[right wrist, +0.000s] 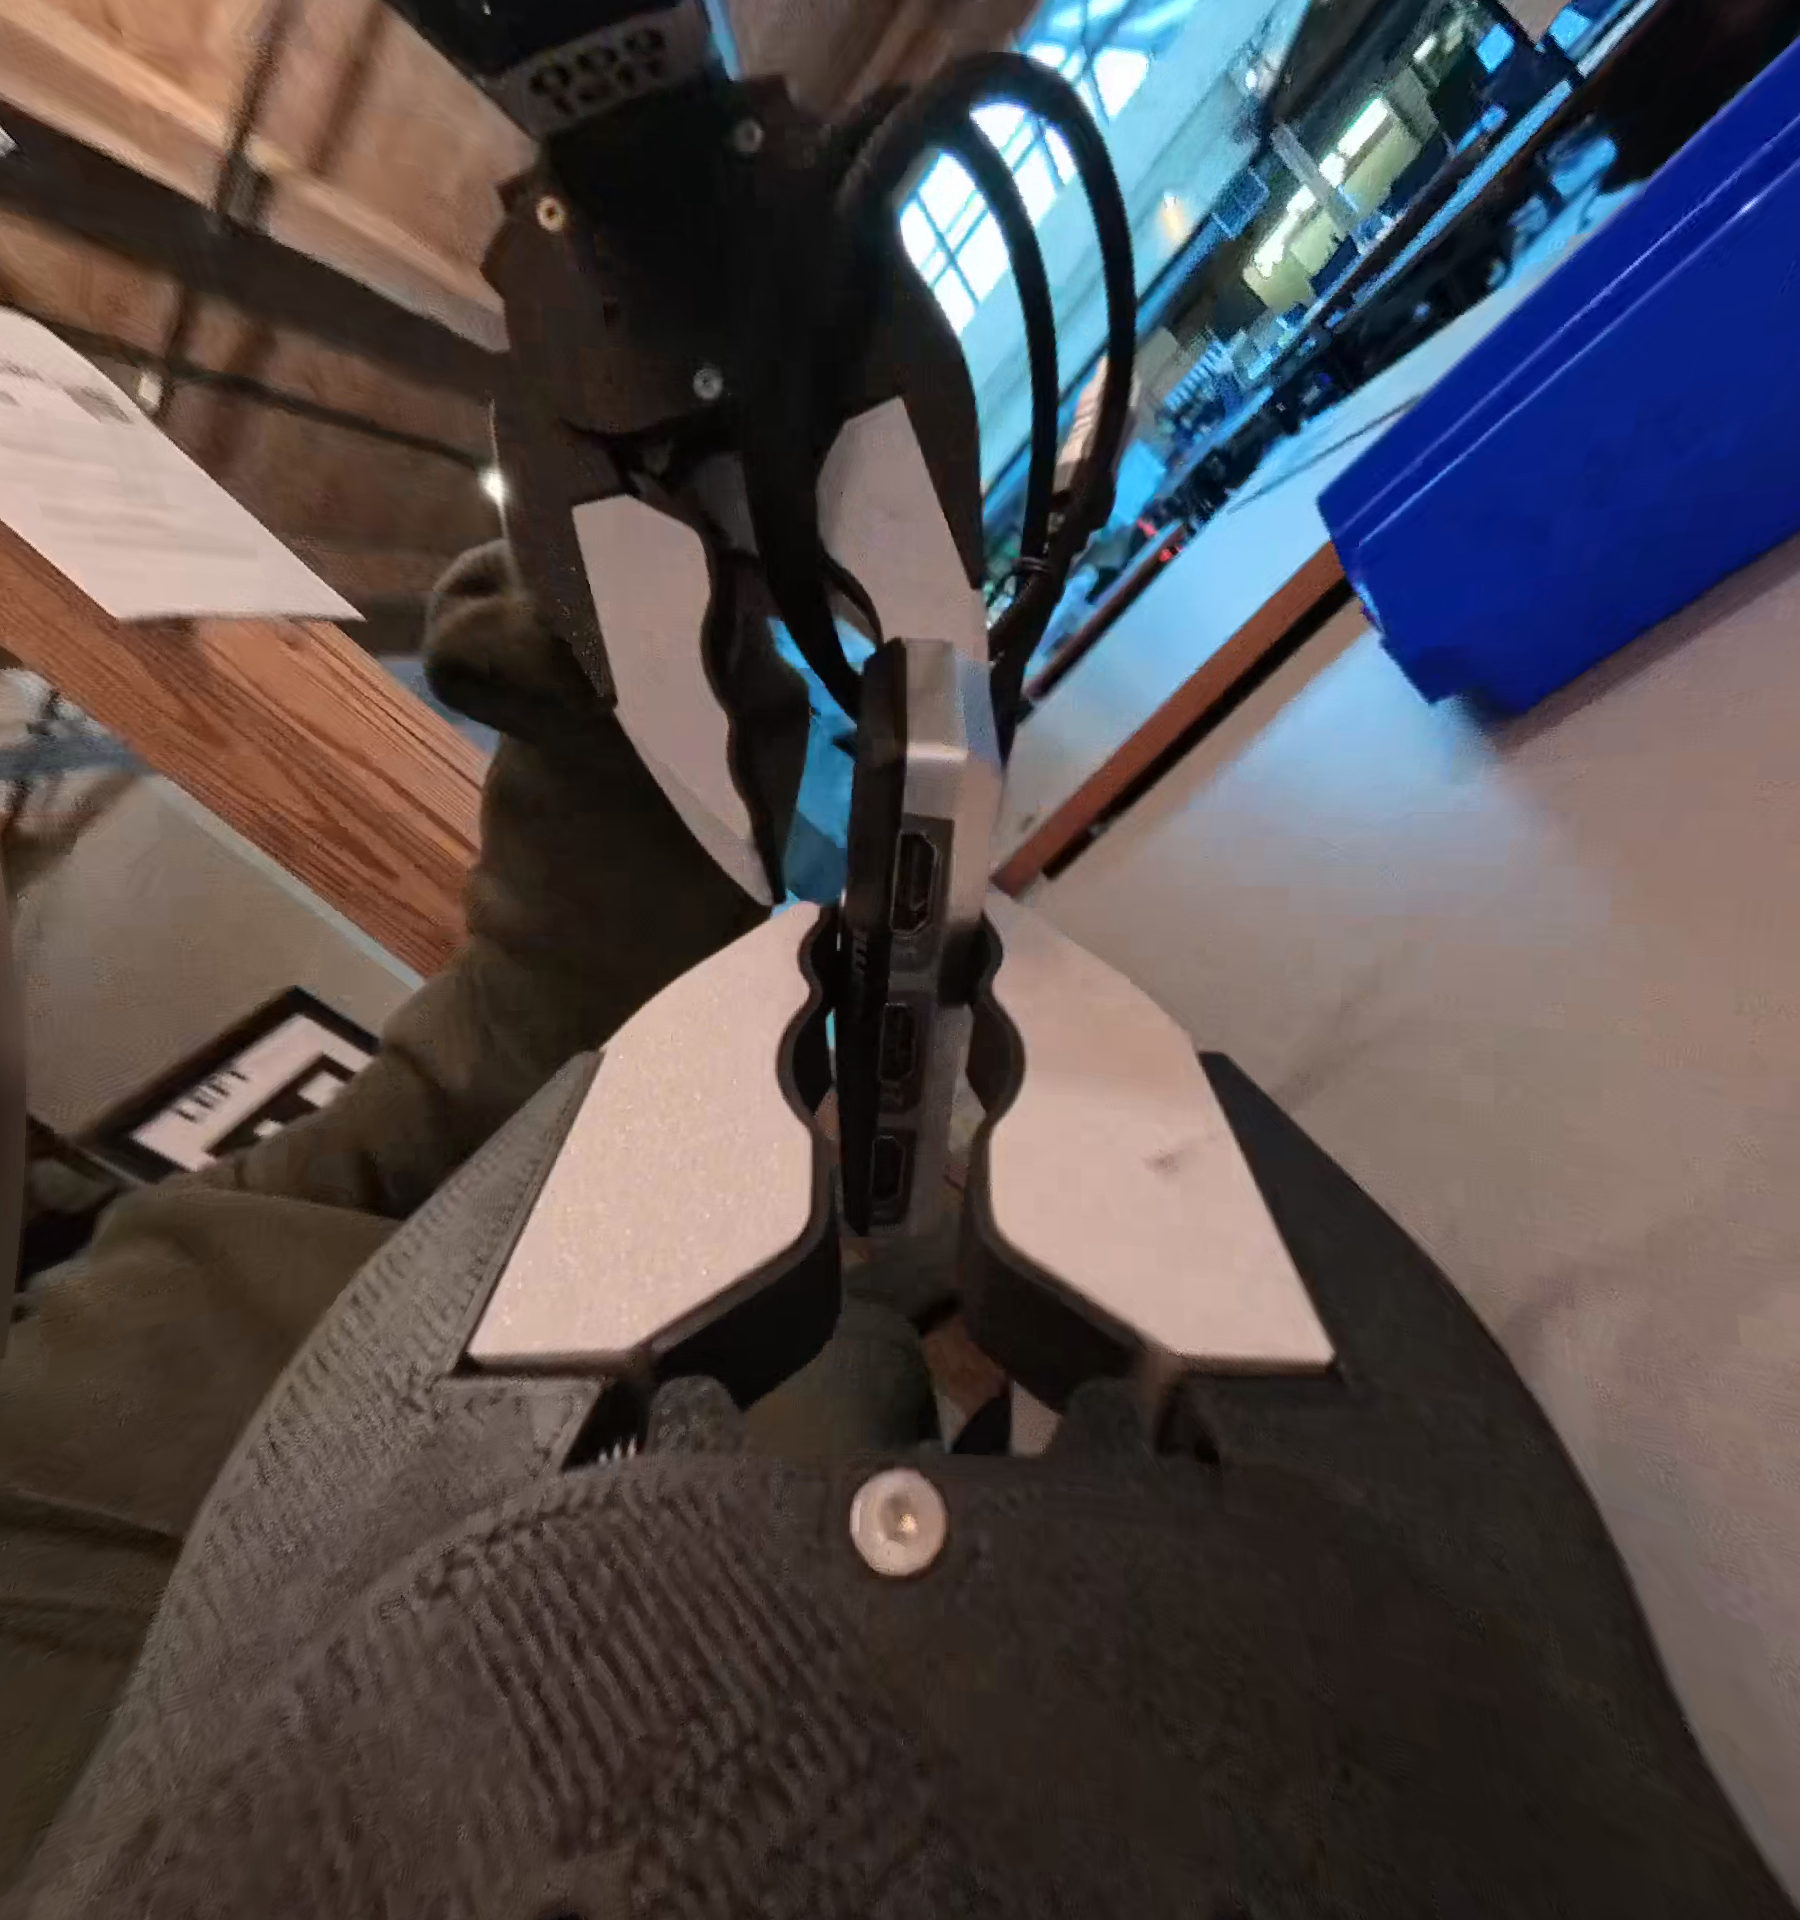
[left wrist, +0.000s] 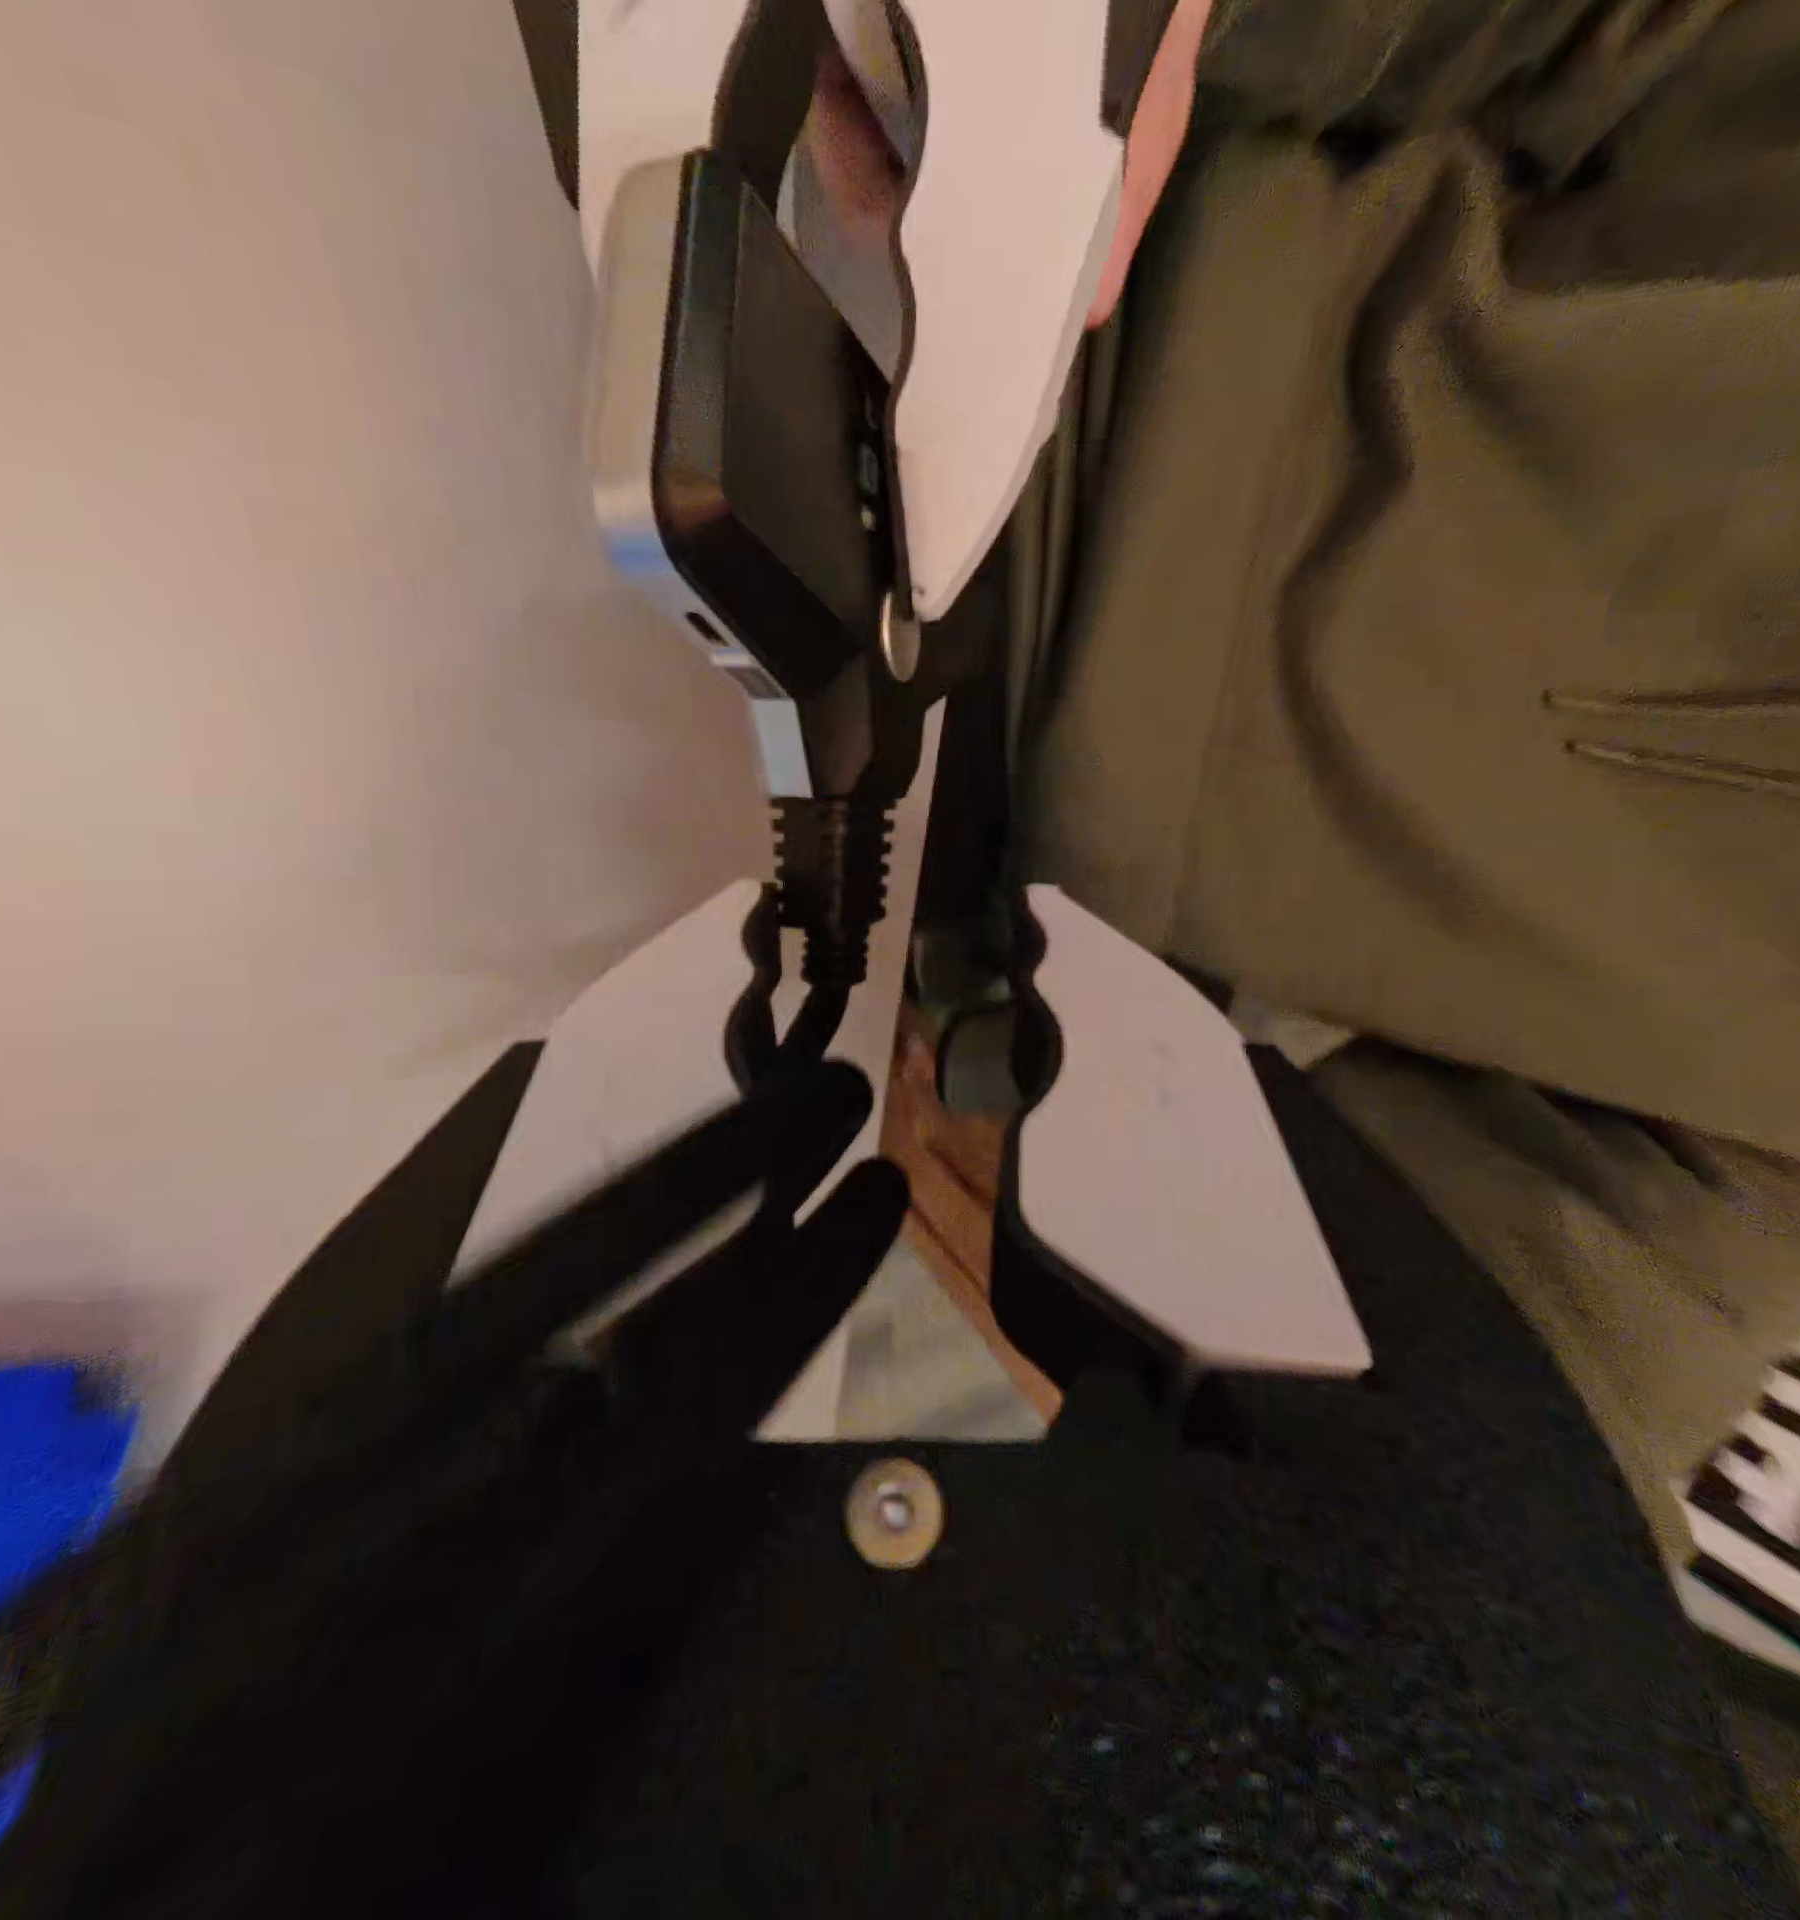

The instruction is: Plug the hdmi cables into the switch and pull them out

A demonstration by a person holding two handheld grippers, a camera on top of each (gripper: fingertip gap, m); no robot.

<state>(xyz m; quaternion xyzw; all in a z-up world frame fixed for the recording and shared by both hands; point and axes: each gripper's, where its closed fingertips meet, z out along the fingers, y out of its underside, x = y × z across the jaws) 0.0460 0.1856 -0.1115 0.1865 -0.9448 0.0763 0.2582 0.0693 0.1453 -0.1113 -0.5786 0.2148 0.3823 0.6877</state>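
Note:
The switch [right wrist: 927,748], a thin silver and black box, stands on edge between my right gripper's [right wrist: 906,925] fingers, which are shut on it. Three empty ports [right wrist: 901,1039] face that camera. In the left wrist view the switch [left wrist: 761,436] hangs from the right gripper [left wrist: 771,561] above. A black HDMI plug with a ribbed strain relief [left wrist: 828,883] sits in its lower end. My left gripper [left wrist: 896,904] is open, its jaws on either side of the cable [left wrist: 813,1023] just below the plug. The left gripper [right wrist: 875,769] faces the right one, with black cable loops [right wrist: 1041,312] behind it.
A blue bin [right wrist: 1602,416] stands on the pale tabletop [right wrist: 1395,987] to the right. Wooden beams [right wrist: 283,727] and a paper sheet [right wrist: 96,478] are at the left. A person's olive-green clothing [left wrist: 1447,520] is close on the right of the left wrist view.

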